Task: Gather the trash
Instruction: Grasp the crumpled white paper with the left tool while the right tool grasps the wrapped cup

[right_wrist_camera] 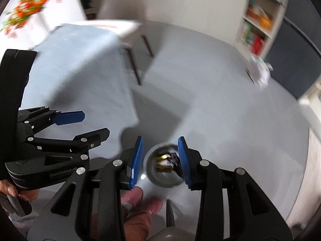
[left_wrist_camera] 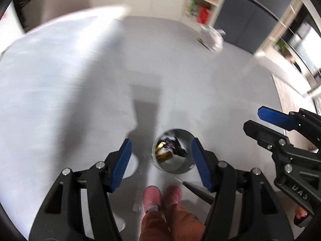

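Below the tongs, far down on the floor: a round bin with shiny metal walls, upright, mouth open. Inside, crumpled wrappers, black and gold foil, on something white. Framed between the blue pads of each pair in that pair's own view, touched by neither.

Around it: smooth pale grey floor, blurred. Beside the bin, pink slippers and rust-brown trouser legs. Further out from the tips, a crumpled whitish plastic bag on the floor, near a white shelf of coloured packets. Off to the left, a white table on thin dark legs.

Left tongs: black plastic, ribbed blue pads, spread apart, empty. Right tongs: same build, narrower gap, nothing pinched, released. Nothing between tongs and bin.
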